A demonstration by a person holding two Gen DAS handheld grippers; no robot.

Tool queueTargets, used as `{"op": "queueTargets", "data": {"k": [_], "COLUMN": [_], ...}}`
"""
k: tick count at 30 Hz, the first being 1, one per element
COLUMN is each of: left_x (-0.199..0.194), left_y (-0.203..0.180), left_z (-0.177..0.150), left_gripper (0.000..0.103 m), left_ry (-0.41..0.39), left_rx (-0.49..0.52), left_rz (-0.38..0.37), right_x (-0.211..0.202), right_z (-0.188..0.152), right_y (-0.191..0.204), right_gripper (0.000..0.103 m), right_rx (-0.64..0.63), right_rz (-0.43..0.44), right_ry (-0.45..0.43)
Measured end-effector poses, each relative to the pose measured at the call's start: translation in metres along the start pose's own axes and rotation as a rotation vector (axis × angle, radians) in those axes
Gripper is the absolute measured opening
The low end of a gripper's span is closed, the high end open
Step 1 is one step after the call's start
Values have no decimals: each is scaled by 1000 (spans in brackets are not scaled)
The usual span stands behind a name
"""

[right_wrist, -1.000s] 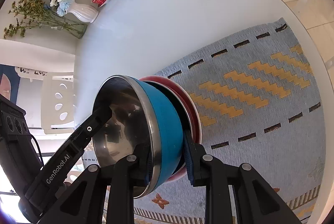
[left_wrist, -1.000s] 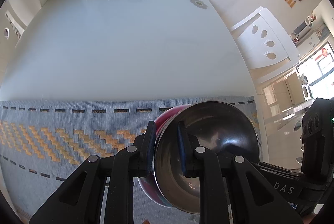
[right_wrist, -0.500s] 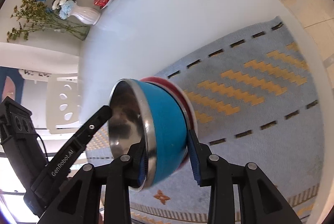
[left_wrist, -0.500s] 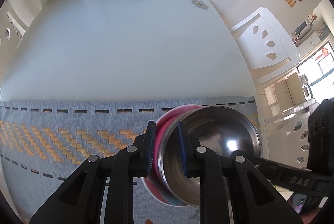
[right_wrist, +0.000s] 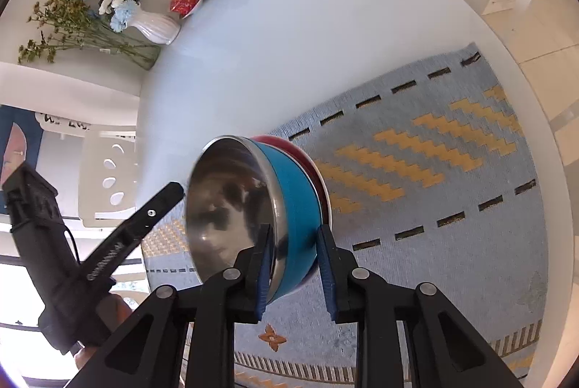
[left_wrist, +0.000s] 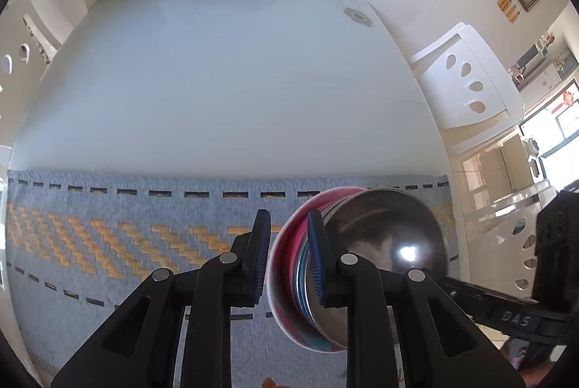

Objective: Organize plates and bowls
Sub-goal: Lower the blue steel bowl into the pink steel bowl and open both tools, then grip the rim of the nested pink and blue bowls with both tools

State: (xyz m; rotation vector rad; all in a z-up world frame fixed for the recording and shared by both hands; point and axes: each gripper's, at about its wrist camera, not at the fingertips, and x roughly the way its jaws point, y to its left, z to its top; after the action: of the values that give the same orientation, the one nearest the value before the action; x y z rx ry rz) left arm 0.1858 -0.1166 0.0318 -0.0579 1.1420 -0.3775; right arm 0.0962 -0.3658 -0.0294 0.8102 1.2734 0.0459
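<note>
Both grippers angle steeply down over the blue woven mat (left_wrist: 108, 207). The left gripper (left_wrist: 287, 256) and right gripper (right_wrist: 295, 265) each pinch the nested bowls (right_wrist: 289, 203); right's jaws are closing. The stack has tilted further upright than before.

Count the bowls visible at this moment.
2. A blue bowl with a steel lining is nested inside a red bowl with a white rim. Both are tilted on edge over the grey woven mat. Another could be hidden between them.
</note>
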Motion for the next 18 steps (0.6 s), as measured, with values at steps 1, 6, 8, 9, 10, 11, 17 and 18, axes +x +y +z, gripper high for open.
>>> {"op": "queueTargets", "data": {"k": [1,6,8,9,10,11,17,18], "left_x": [-1,-6,-8,-11,-13,-16,-16,-13], "left_y": [1,8,10,11,11,11,9,8], "left_z": [0,2,3,3,4,5,7,6], "left_gripper": [18,18,18,19,28,33,73,73], "left_ry": [-2,-5,3,-2,-9,-17,-21,-8], "left_rx": [-1,-16,-27,-34,-37,-38,-39,-36], "left_rz": [0,-4,-15,-17,-23,-32,-53,-61], "right_x": [5,7,2,-5,-9,-16,-25,-22], "right_z": [0,1,1,2,2,4,9,9], "right_y": [-2,-8,-8,-7,-5,-3,-1,-4], "right_gripper": [23,23,23,23,23,25,72,72], "right_rx": [4,18,29,22,16,15,-26,-19], "right_rz": [16,35,43,49,52,53,-31,-25], "right_ry": [9,-10,-18,-34,-43,-61,-94,-82]}}
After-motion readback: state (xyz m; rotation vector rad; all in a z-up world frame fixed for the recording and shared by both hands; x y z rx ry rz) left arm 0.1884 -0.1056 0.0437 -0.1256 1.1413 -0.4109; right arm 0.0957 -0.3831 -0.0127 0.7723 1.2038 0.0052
